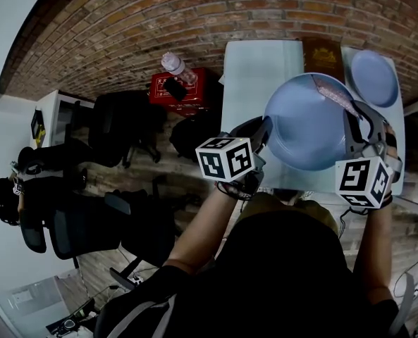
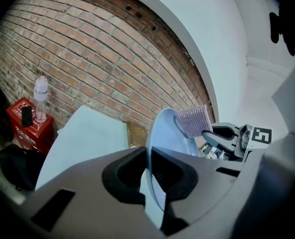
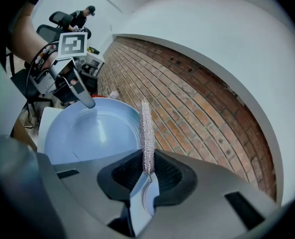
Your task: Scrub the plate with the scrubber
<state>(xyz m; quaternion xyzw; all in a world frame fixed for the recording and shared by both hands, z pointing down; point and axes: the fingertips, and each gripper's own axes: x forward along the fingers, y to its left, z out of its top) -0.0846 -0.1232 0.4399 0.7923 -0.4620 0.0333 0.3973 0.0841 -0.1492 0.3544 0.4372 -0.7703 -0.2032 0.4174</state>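
A light blue plate (image 1: 307,125) is held up off the table, tilted toward me. My left gripper (image 1: 265,131) is shut on its left rim; in the left gripper view the plate (image 2: 164,133) runs edge-on between the jaws (image 2: 149,167). My right gripper (image 1: 357,118) is shut on a pinkish mesh scrubber (image 1: 333,92). The scrubber lies against the plate's upper right rim. In the right gripper view the scrubber (image 3: 147,131) stands thin and upright out of the jaws (image 3: 147,172), beside the plate (image 3: 87,131). The left gripper's finger (image 3: 82,96) clamps the far rim.
A second blue plate (image 1: 375,77) lies on the pale table (image 1: 254,76) at the back right, with a brown book (image 1: 323,49) beside it. A red box (image 1: 173,94) with a water bottle (image 1: 177,67) stands by the brick wall. Office chairs (image 1: 124,129) and a seated person (image 1: 4,196) are at the left.
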